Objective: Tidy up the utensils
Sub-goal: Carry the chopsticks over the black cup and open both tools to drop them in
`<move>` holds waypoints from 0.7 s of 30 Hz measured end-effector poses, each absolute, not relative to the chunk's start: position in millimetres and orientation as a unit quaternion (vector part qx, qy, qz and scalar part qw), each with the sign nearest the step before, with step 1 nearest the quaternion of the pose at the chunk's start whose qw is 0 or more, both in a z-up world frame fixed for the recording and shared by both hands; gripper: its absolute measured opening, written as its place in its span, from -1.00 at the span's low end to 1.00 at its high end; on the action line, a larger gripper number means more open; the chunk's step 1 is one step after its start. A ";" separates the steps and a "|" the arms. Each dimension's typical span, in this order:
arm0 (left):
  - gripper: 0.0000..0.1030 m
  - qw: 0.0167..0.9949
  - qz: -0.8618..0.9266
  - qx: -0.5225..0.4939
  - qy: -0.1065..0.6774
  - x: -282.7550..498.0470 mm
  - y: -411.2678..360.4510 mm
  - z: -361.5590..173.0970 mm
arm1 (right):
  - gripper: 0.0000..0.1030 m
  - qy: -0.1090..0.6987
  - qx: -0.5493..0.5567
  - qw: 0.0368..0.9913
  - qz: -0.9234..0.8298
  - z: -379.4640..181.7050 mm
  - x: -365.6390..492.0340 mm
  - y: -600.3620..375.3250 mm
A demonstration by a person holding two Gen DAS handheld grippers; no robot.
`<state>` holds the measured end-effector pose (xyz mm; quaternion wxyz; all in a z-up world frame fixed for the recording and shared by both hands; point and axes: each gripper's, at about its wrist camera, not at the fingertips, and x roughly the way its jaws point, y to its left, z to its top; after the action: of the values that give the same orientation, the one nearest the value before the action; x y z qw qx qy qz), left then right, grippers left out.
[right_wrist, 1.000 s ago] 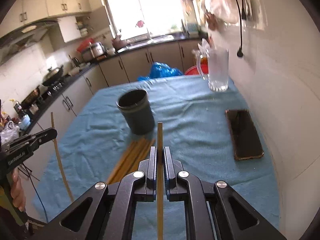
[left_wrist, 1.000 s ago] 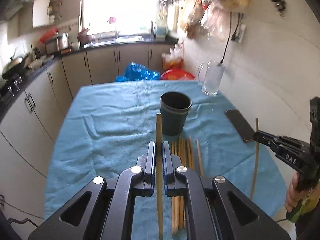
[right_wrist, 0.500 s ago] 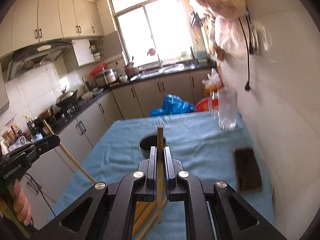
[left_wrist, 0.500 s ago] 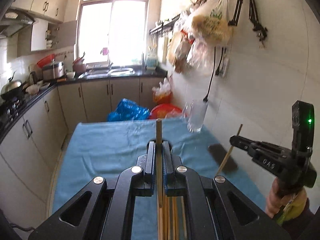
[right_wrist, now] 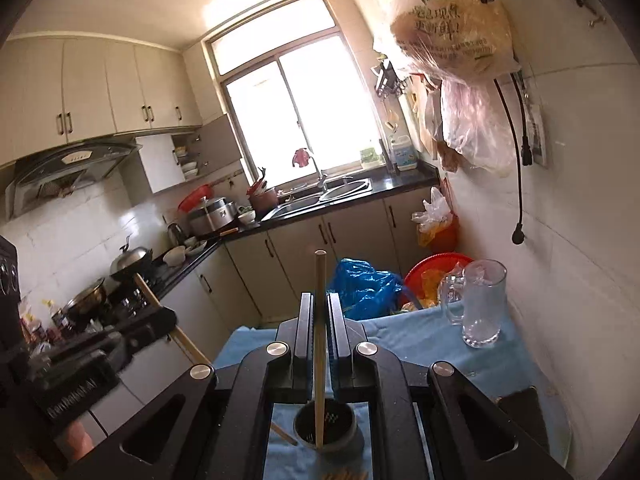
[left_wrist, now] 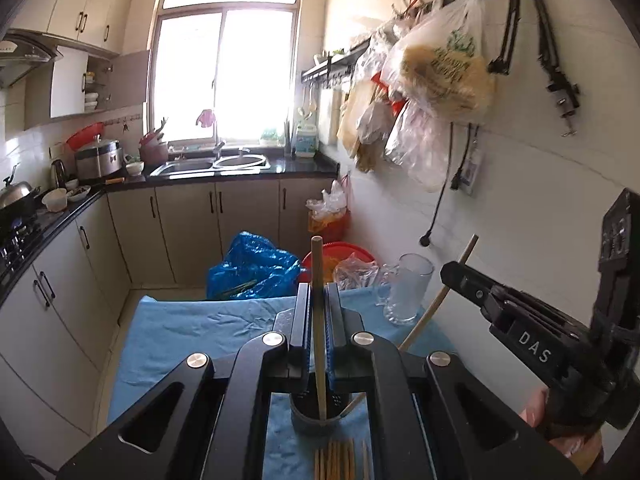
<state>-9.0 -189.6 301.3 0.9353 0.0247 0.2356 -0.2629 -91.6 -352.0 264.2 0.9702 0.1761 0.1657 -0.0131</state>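
Observation:
My left gripper (left_wrist: 316, 292) is shut on a wooden chopstick (left_wrist: 316, 264) that stands upright, its lower end inside the dark round cup (left_wrist: 304, 420) on the blue cloth. My right gripper (right_wrist: 318, 300) is shut on a second chopstick (right_wrist: 320, 280), also upright, with its lower end in the same cup (right_wrist: 344, 432). The left wrist view shows the right gripper (left_wrist: 448, 272) at the right, its stick slanting down to the cup's rim. The right wrist view shows the left gripper (right_wrist: 168, 316) at the left. Several loose chopsticks (left_wrist: 336, 460) lie on the cloth before the cup.
A glass mug (right_wrist: 484, 308) stands at the table's far right corner by the tiled wall, and a dark phone (right_wrist: 520, 412) lies nearer on the right. A blue bag (left_wrist: 252, 264) and a red basin (left_wrist: 340, 248) sit beyond the table (left_wrist: 180, 332). Kitchen cabinets run along the left.
Both grippers have risen and tipped toward level, each carrying its chopstick. The sticks' lower ends, earlier over the cloth and the loose pile, now sit in the cup.

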 end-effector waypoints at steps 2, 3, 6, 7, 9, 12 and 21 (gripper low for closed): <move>-0.89 0.935 -0.254 0.034 0.247 7.6 -198.2 289.3 | -0.87 0.172 0.177 0.969 -0.021 257.0 -77.1 -353.5; -0.89 0.933 -0.251 0.039 0.254 14.7 -201.8 282.6 | -0.87 0.178 0.176 0.968 -0.024 250.1 -71.0 -354.8; -0.89 0.923 -0.248 0.044 0.292 37.7 -211.4 255.8 | -0.87 0.212 0.178 0.961 -0.026 229.4 -48.9 -358.7; -0.89 0.919 -0.247 0.045 0.303 43.1 -213.6 246.9 | -0.87 0.229 0.179 0.957 -0.025 218.8 -41.0 -359.0; -0.89 0.915 -0.242 0.048 0.320 50.8 -216.5 232.0 | -0.86 0.253 0.178 0.951 -0.031 201.8 -29.6 -362.0; -0.89 0.912 -0.239 0.044 0.330 56.0 -213.0 220.2 | -0.86 0.282 0.182 0.941 -0.035 177.3 -16.4 -366.3; -0.18 0.922 -0.232 0.012 0.309 45.9 -184.9 239.7 | -0.04 0.281 0.174 0.942 -0.053 171.3 -12.6 -373.5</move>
<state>45.9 -184.9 239.7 0.9224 0.0117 0.3088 -0.2316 -12.6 -373.5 171.3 0.9424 0.1736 0.2810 -0.0531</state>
